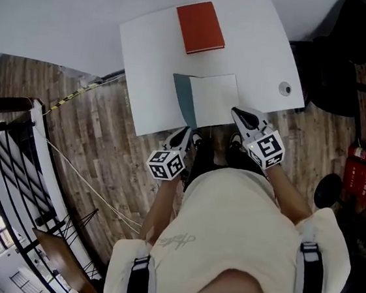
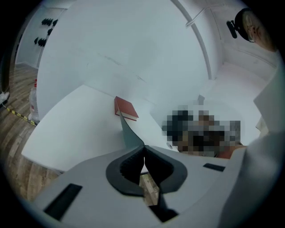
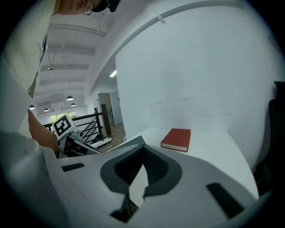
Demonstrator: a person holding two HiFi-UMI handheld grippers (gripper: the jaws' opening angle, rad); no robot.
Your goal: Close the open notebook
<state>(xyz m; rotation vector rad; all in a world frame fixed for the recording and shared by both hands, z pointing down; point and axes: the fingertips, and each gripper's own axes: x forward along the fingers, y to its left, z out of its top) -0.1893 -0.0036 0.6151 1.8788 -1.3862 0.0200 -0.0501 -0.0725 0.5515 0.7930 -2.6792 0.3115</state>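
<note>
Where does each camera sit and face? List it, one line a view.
Head view: on the person's head, facing steeply down at the table; shirt, left gripper and right gripper show.
Left gripper view: on the left gripper, looking along jaws shut on the notebook cover, toward the red book; shirt shows at right.
Right gripper view: on the right gripper, facing the red book and wall; shirt and left gripper show.
Shared: all see the red book.
</note>
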